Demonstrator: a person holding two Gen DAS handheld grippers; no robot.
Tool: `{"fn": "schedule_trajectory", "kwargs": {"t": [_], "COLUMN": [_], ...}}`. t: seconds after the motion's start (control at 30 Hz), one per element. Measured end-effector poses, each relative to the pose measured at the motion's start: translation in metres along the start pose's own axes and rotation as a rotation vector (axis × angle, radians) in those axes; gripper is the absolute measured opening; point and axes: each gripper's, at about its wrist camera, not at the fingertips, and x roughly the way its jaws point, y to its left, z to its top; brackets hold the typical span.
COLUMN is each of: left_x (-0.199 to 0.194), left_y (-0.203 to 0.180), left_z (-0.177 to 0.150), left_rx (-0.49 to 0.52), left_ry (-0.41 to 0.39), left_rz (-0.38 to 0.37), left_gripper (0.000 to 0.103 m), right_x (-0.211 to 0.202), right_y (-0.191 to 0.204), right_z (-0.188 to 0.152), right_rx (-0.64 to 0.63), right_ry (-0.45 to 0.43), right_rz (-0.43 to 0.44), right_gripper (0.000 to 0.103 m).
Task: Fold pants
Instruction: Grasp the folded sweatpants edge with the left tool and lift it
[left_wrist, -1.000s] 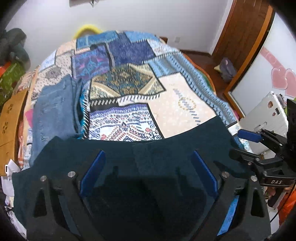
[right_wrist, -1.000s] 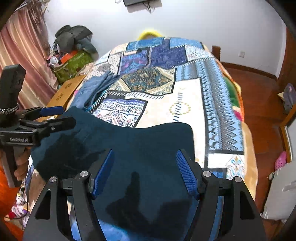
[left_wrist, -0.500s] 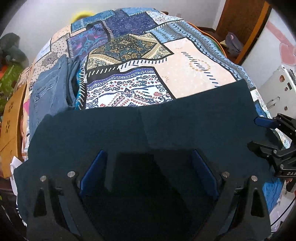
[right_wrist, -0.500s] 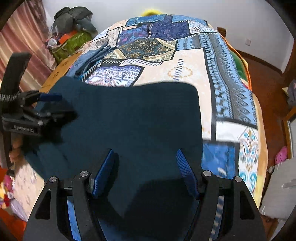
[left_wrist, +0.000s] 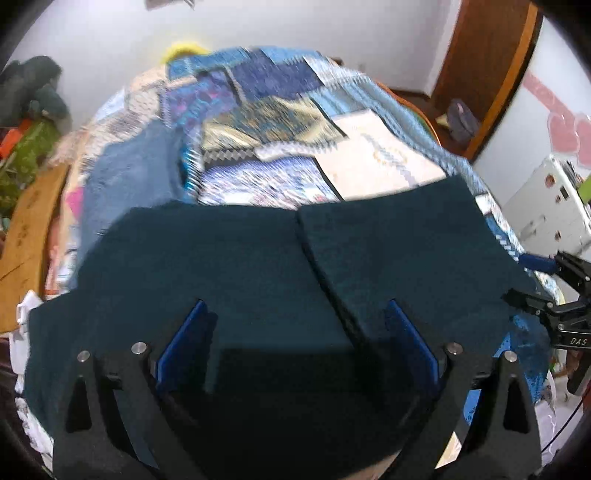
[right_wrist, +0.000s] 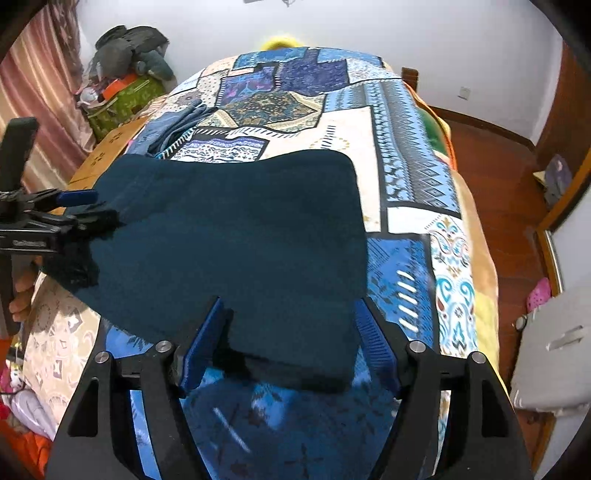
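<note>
- A bedroom with white walls; the bed (right_wrist: 406, 155) carries a blue patchwork spread, and a heap of clothes sits by the curtain at the far left.
- The dark teal pants (right_wrist: 236, 236) lie folded across the near end of the bed, a seam or layer edge running down the middle in my left view.
- A second, lighter blue garment (left_wrist: 125, 173) lies further up the bed, apart from the pants.
- My right gripper (right_wrist: 288, 343) has its jaws wide apart, just opened a little further; the near corner of the pants sits between them, but the pads press on nothing.
- My left gripper (left_wrist: 295, 347) is also spread wide over the cloth, gripping nothing.
- Risk, as I judge it: the near edge overhangs the bed's end, so a careless pinch of only the top layer could drag the fold open.
- My left view is blurred, so aiming for the edge from it could miss.
</note>
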Motion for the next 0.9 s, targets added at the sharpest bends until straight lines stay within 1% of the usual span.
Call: {"fn": "schedule_trajectory", "kwargs": {"t": [0.07,0.17,0.23,0.37,0.47,0.57,0.67,0.77,0.9], "left_x": [-0.017,-0.040,-0.056,-0.085,-0.106,-0.121,-0.123,-0.121,-0.110], "left_y": [0.008,0.026,0.045,0.086,0.120,0.160,0.189,0.217,0.245], "left_z": [-0.003,-0.007,-0.010,-0.020,-0.034,-0.054,-0.073,-0.097,-0.127], "left_rx": [-0.009,-0.036,-0.069,-0.171,-0.262,-0.366,-0.431,-0.507,-0.608], "left_ry": [-0.050,-0.105,-0.136,-0.195,-0.245,-0.282,-0.261,-0.225,-0.154], "left_rz": [0.033,0.078,0.104,0.135,0.184,0.239,0.265,0.274,0.222], "left_gripper": [0.098,0.098,0.098,0.098,0.098,0.101,0.101,0.101,0.101], "right_x": [-0.003,-0.011,-0.018,-0.025,-0.027,-0.026,-0.018,-0.003,0.021], "right_y": [0.003,0.004,0.007,0.023,0.041,0.063,0.086,0.110,0.138], "right_z": [0.000,0.006,0.012,0.028,0.043,0.057,0.068,0.075,0.074], "right_rx": [0.007,0.023,0.034,0.012,-0.006,-0.026,-0.052,-0.066,-0.075], "right_ry": [-0.010,-0.038,-0.071,-0.120,-0.161,-0.196,-0.213,-0.201,-0.155], "right_rz": [-0.015,-0.030,-0.020,-0.005,0.019,0.058,0.096,0.146,0.201], "right_gripper": [0.070,0.070,0.070,0.070,0.070,0.071,0.072,0.072,0.072]}}
